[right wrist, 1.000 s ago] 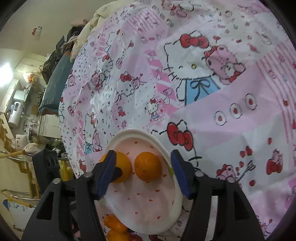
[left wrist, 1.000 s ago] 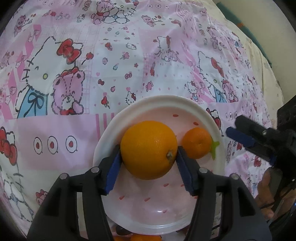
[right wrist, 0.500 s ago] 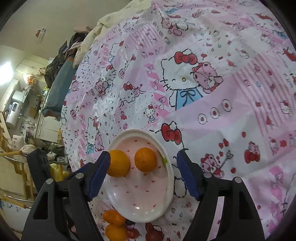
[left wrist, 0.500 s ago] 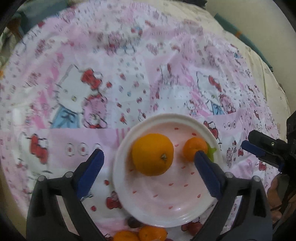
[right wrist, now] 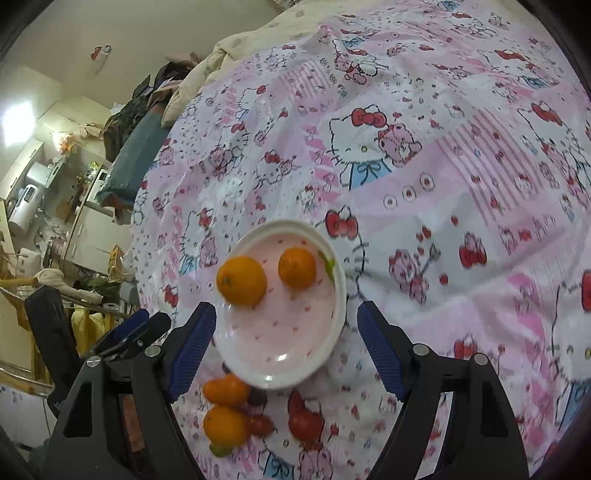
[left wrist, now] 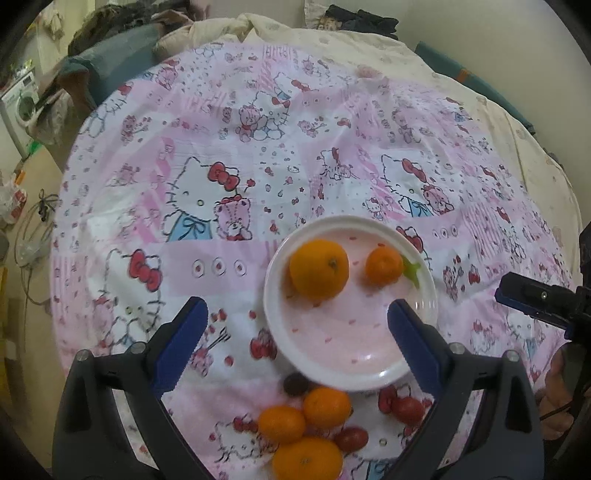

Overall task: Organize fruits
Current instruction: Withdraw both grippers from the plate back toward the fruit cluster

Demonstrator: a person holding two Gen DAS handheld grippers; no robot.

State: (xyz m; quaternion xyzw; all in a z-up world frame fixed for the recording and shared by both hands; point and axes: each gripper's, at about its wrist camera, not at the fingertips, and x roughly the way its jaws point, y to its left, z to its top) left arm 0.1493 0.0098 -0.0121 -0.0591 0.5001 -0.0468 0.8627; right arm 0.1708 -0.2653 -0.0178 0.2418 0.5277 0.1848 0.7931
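A white plate with small red marks lies on the pink cartoon-print cloth. On it rest a large orange and a smaller mandarin with a green leaf. My left gripper hangs wide open above the plate's near edge, holding nothing. My right gripper is above the plate too, its jaws still opening, with nothing pressed between them. Loose oranges and small red fruits lie on the cloth in front of the plate.
The cloth covers a round table whose edge drops off at the left. Beyond it are piled bedding, a washing machine and room clutter. The right gripper's tip shows at the right of the left wrist view.
My left gripper let go of the large orange, leaving it on the plate, and opened wide. Both grippers rose and pulled back, bringing the loose fruit in front of the plate into view.
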